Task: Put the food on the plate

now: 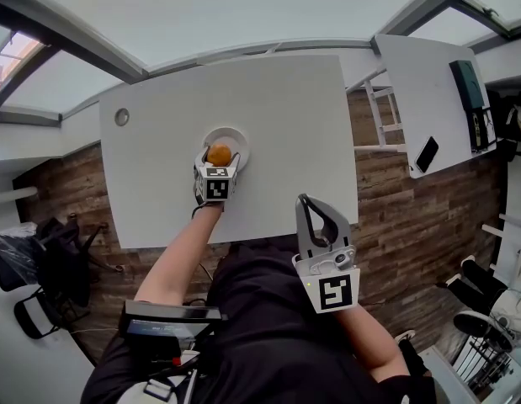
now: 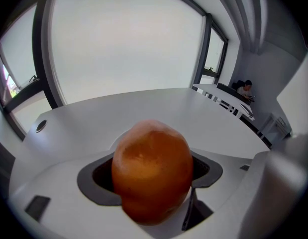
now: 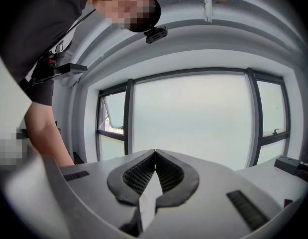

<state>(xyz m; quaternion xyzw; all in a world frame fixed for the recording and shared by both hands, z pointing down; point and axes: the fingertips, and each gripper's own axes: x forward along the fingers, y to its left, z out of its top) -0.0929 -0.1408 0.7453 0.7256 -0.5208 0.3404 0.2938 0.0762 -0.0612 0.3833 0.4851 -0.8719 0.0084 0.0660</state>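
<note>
An orange fruit (image 1: 219,154) is held over the small white plate (image 1: 237,140) in the middle of the white table (image 1: 277,116). My left gripper (image 1: 218,163) is shut on it from the near side. In the left gripper view the orange (image 2: 152,171) fills the space between the jaws and hides the plate. My right gripper (image 1: 314,211) is raised near the table's front edge, away from the plate, its jaws pressed together with nothing between them. In the right gripper view the right gripper (image 3: 154,156) points up at the windows.
A round grommet (image 1: 121,117) sits in the table's far left corner. A second white table (image 1: 433,99) at the right carries a phone (image 1: 427,154) and a dark device (image 1: 469,87). Wood floor lies between the tables. Chairs and bags stand at the left.
</note>
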